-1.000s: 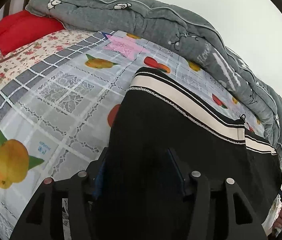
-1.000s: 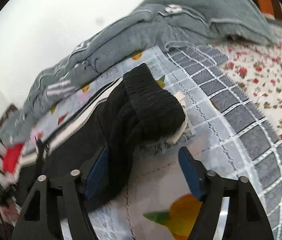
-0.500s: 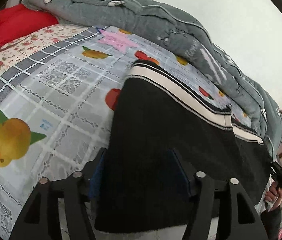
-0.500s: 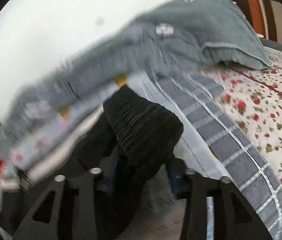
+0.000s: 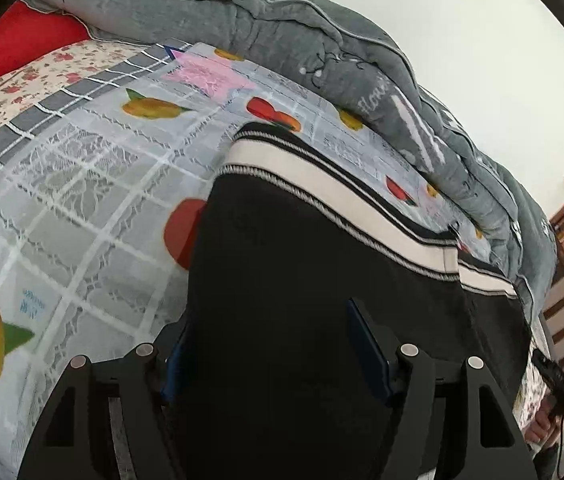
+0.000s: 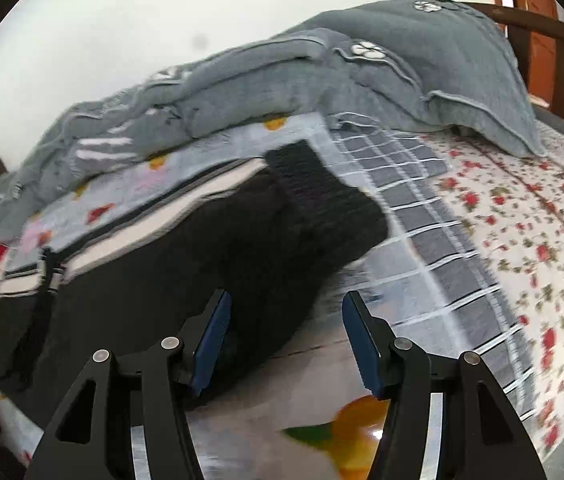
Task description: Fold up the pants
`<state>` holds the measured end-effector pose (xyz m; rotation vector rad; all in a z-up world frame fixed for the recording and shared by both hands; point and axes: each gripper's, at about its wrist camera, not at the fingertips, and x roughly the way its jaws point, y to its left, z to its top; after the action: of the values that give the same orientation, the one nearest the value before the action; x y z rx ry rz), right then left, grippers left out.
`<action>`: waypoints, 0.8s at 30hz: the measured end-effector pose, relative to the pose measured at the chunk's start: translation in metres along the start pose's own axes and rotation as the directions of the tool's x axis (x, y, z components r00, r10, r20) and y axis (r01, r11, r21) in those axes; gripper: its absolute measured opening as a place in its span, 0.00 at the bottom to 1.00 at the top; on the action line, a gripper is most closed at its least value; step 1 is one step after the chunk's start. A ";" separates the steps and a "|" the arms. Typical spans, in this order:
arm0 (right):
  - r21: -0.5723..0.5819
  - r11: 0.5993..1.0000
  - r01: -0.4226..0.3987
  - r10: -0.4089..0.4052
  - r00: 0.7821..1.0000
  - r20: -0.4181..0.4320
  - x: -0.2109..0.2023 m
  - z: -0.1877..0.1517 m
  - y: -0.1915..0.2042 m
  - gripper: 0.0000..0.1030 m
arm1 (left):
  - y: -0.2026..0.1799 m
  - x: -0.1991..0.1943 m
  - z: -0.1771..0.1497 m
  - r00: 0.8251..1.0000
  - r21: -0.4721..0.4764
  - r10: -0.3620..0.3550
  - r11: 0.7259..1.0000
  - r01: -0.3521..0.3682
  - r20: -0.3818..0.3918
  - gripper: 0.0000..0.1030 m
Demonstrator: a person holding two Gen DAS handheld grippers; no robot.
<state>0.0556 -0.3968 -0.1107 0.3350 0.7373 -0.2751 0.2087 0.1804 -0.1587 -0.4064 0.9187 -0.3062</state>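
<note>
Tilting down over black pants (image 5: pixel 301 320)

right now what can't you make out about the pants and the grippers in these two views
- Left wrist view: the black pants run off the bottom edge, so their near end is unseen; the left hand-held gripper has one blue pad partly hidden behind the cloth.
- Right wrist view: motion blur smears the pants' waistband; whether the right hand-held gripper touches the cloth is unclear.
</note>
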 end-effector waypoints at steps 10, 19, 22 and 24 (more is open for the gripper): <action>0.000 0.988 -0.153 0.153 0.988 0.000 -0.005 0.006 0.047 0.56 | 0.015 -0.052 -0.057 0.995 -0.008 -0.104 0.995 0.104 0.014 0.64; -0.046 0.977 -0.207 0.206 0.978 -0.013 -0.021 -0.002 0.061 0.56 | 0.022 -0.058 -0.072 0.984 -0.112 -0.170 0.978 0.175 0.053 0.64; -0.030 0.975 -0.219 0.219 0.975 -0.026 -0.024 -0.003 0.055 0.56 | 0.022 -0.046 -0.065 0.981 -0.161 -0.180 0.969 0.189 0.070 0.64; -0.004 0.976 -0.220 0.219 0.975 -0.025 -0.026 -0.003 0.048 0.56 | 0.019 -0.038 -0.059 0.984 -0.180 -0.163 0.968 0.175 0.077 0.64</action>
<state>0.0529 -0.3484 -0.0852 0.4107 0.7183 -0.0594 0.1406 0.2013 -0.1732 -0.6657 0.8565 -0.3630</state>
